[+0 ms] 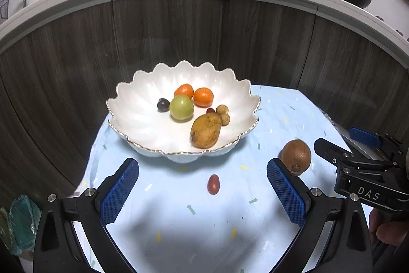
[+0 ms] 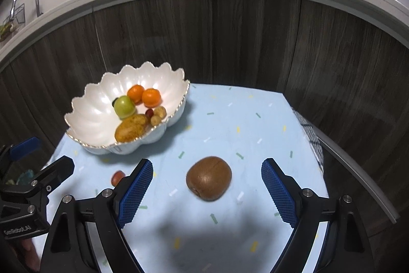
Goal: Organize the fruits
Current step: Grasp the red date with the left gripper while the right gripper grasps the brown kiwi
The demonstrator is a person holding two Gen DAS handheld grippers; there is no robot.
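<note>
Left wrist view: white scalloped ceramic bowl with a thin gold rim (image 1: 127,94) standing on the pale blue cloth with scattered confetti marks (image 1: 281,117), against dark wood-grain cabinet fronts (image 1: 166,37). Inside the bowl: two orange mandarins (image 1: 203,96) side by side at the back, a round green fruit (image 1: 181,108) just in front of them, a small dark purple fruit (image 1: 163,104) to its left, a yellow-brown speckled oblong fruit (image 1: 205,130) toward the near rim, two small tan round fruits (image 1: 223,113) touching its far end, and a tiny red fruit (image 1: 210,110) half hidden behind. Left gripper (image 1: 203,192) with blue ribbed pads spread wide, nothing held; small red oval fruit (image 1: 213,184) lying on the cloth between the fingers, touched by neither. Brown fuzzy kiwi (image 1: 296,156) on the cloth just beyond the right-hand pad. Right gripper (image 1: 358,158) seen from the side at the right edge, carried by a hand (image 1: 386,229). Right wrist view: same bowl (image 2: 84,114) off to the left, contents unchanged in arrangement, the dark fruit mostly hidden behind the green one (image 2: 124,106). Right gripper (image 2: 207,192) spread wide and empty, kiwi (image 2: 209,178) on the cloth between the pads, apart from both. Red oval fruit (image 2: 117,177) partly hidden behind the left-hand finger. Left gripper's black body (image 2: 30,196) at the left edge.
</note>
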